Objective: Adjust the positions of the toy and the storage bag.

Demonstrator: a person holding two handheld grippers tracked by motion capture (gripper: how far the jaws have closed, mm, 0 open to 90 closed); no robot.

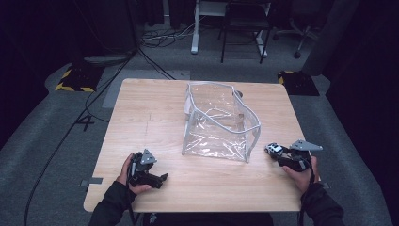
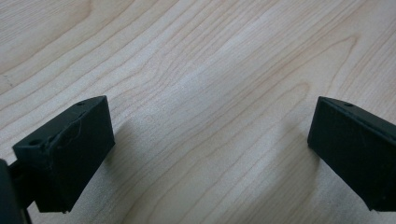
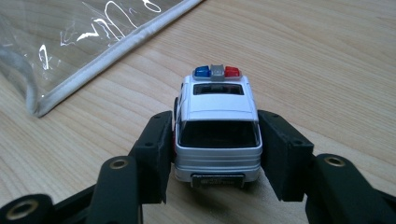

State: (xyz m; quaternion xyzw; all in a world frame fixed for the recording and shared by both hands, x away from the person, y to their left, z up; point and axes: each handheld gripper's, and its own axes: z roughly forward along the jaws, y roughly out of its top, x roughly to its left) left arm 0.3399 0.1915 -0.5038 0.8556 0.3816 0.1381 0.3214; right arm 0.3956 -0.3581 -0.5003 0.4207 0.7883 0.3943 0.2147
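Observation:
A small white toy police car (image 3: 218,126) with blue and red roof lights stands on the wooden table (image 1: 141,113), its rear toward the camera in the right gripper view. My right gripper (image 3: 217,122) is shut on the car's sides, near the table's right edge (image 1: 276,151). Just left of the car stands a clear plastic bag (image 1: 219,122) with pale grey trim, open at the top; its corner (image 3: 93,42) lies near the car. My left gripper (image 1: 162,179) rests at the table's front left, open, with bare wood between its jaws (image 2: 212,121).
Black cables (image 1: 94,99) run over the grey floor to the left of the table. A white desk leg (image 1: 195,28) and a black chair frame (image 1: 244,33) stand beyond the far edge. Yellow-black striped blocks (image 1: 75,82) sit at both far corners.

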